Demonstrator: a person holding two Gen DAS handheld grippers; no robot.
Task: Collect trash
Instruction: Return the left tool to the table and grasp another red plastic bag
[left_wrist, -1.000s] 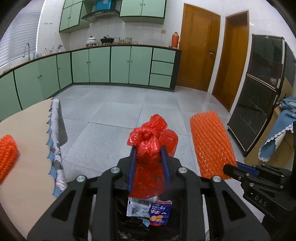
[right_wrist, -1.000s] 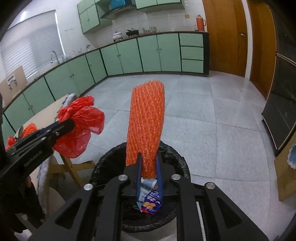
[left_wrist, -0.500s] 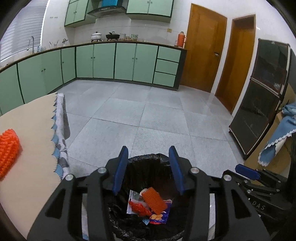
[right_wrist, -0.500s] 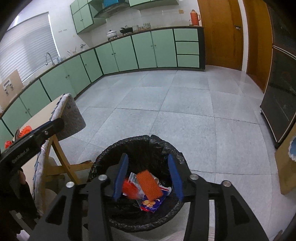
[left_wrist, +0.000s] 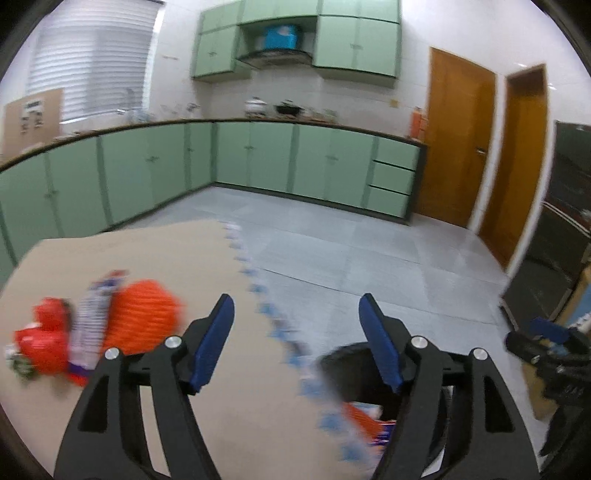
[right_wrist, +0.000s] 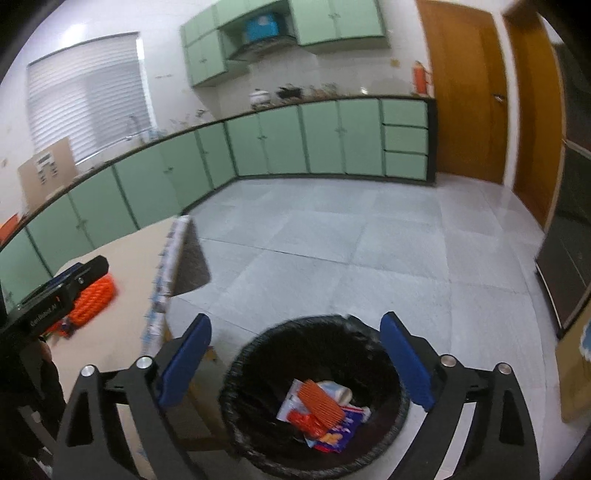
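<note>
The table's trash pile (left_wrist: 92, 332) at nine o'clock is smeared by blur: orange foam netting, a red bag, little else readable. The left gripper (left_wrist: 297, 325) is opening, empty, angled down over the table edge (left_wrist: 266, 310). The right gripper (right_wrist: 295, 354), also opening and empty, hangs above the black-lined bin (right_wrist: 258, 435) holding orange netting (right_wrist: 319, 400) and wrappers.

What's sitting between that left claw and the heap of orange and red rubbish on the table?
Only bare tan tabletop; the left wrist view shows the left gripper empty, trash pile apart.
</note>
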